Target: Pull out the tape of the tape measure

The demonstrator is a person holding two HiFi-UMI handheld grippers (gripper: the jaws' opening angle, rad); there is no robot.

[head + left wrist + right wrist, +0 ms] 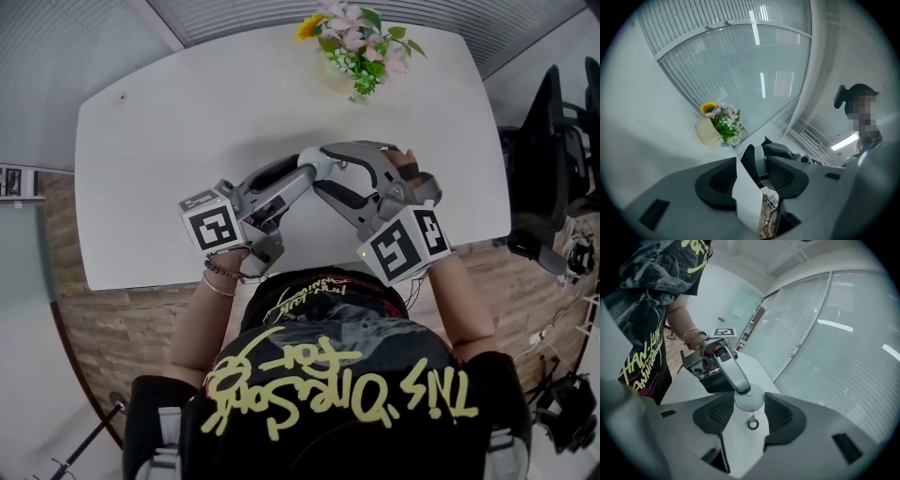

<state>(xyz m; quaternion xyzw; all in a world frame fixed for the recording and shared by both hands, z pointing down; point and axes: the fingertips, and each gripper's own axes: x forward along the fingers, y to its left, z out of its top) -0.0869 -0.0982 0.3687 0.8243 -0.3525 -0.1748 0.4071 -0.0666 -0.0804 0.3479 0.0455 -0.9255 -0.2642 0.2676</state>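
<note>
Tape measure (750, 398): it sits between my two grippers, held up over the white table (169, 141) just in front of me.
Left gripper (751, 161): the jaws stand apart and the tips are drawn up to the case. One finger (736, 373) lies against the case's far edge. I see nothing pressed between the pads, and I cannot make out the tape's end tab from this side.
Appearance: it is a small round case in plain pale grey with a smooth shell. A small metal ring (752, 423) hangs from its near edge. No tape is visibly drawn out.
Handling, my judgement: the case is light and rigid. Its smooth, curved shell is likely to twist or slip if gripped only at the tips. The tape itself should be thin and springy and will want to snap back.
Where to take hold, my judgement: keep the case clamped on opposite sides, pinch the tape's end tab squarely, and pull in line with the slot.
Right gripper (749, 405): it is clamped on the tape measure, with both jaw tips bearing on opposite sides of the case and the ring hanging free between the pads.
</note>
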